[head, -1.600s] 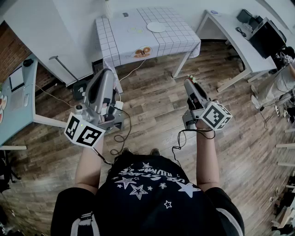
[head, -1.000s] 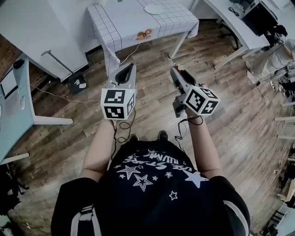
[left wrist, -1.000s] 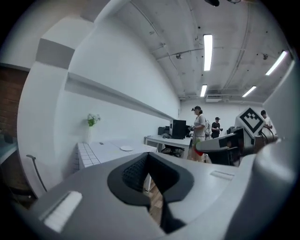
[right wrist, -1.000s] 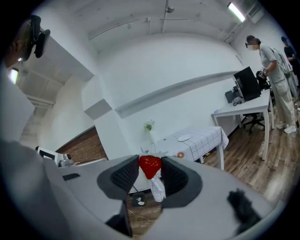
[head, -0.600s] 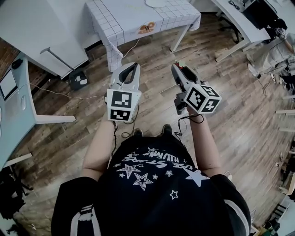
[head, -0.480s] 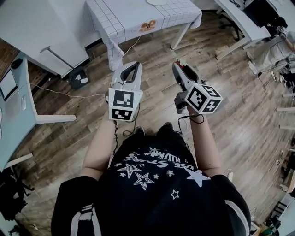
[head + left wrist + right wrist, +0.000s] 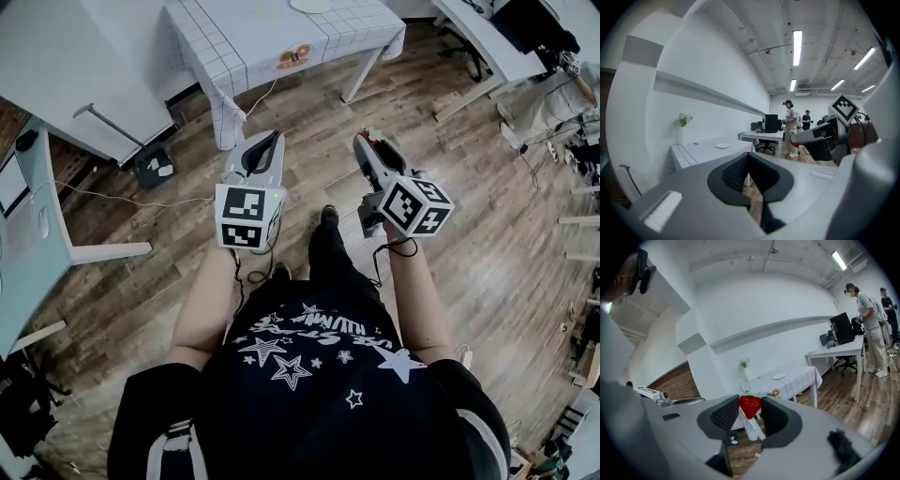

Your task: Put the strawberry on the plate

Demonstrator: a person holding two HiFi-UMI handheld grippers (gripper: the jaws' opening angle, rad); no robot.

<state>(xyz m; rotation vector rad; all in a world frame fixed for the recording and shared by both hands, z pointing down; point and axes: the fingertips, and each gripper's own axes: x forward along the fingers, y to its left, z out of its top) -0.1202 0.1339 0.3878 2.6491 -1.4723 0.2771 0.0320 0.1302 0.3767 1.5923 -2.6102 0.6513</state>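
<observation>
- Above the wooden plank floor [image 7: 309, 141], in the head view, a person in a black star-printed shirt [image 7: 309, 375] holds both tools out, well short of the near edge of the white grid-patterned tabletop [image 7: 244, 28].
- At that tabletop's far edge a round white plate [image 7: 314, 5] is cut off by the top of the picture. Brown ring shapes [image 7: 292, 58] sit at the near edge, and I cannot tell whether they are printed on the cloth or lying on it.
- The left gripper [image 7: 265, 141] and right gripper [image 7: 367, 141] are level with each other and a little apart, both aimed at the tabletop's near edge.
- Looking along the left gripper [image 7: 749, 159], its ribbed black pads [image 7: 733, 173] are drawn together at the tips with nothing between them; only floor shows through the slit below.
- Beyond it stand the tabletop [image 7: 701, 151], the plate [image 7: 723, 146] towards its far right corner, and a glass vase of white flowers [image 7: 683, 123] at the far left corner.
- The right gripper [image 7: 794, 139] enters from the right of this view with a red strawberry [image 7: 795, 143] at its tip.
- Looking along the right gripper [image 7: 750, 414], the jaws are closed onto the strawberry [image 7: 750, 406], both pads [image 7: 726, 416] touching its sides and its tip pointing down.
- Behind the fruit, well apart from it, are the tabletop [image 7: 797, 373], the plate [image 7: 778, 376] and the vase [image 7: 744, 365].
- A person [image 7: 869, 329] stands at a white desk [image 7: 839, 348] on the right.
</observation>
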